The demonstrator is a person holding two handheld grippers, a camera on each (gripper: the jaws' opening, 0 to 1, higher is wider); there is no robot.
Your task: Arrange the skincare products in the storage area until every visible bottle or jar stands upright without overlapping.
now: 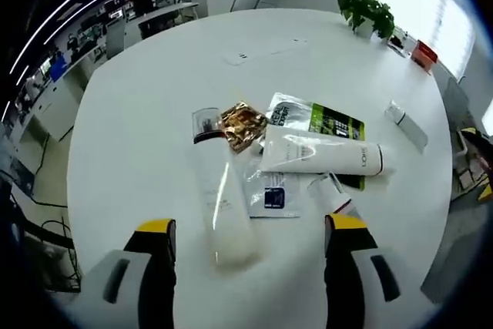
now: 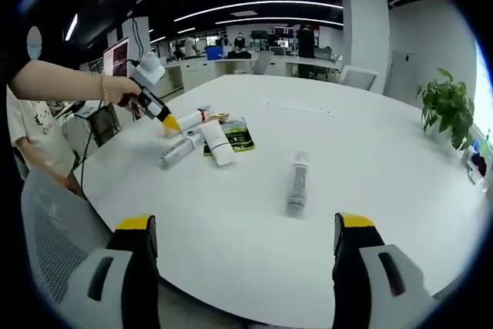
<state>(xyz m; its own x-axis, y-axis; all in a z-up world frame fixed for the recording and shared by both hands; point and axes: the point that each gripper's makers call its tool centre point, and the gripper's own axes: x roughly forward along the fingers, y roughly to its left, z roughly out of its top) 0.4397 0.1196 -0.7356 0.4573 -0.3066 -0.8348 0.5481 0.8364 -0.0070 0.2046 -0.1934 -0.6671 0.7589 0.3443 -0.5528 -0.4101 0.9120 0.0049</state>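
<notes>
The tall bottle [image 1: 222, 202] is lying between the released jaws of the left gripper [image 1: 250, 238]; gripped carelessly, it is being risked rolling into the tube [image 1: 320, 156]. The right gripper [image 2: 245, 243] is being held released too.

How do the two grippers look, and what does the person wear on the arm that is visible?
Each gripper has two black jaws with yellow tips and pale grey side housings bearing a dark slot: the left gripper and the right gripper. Seen from the right gripper view, the left gripper has a white body. The person's forearm is bare, with a thin bracelet at the wrist.
</notes>
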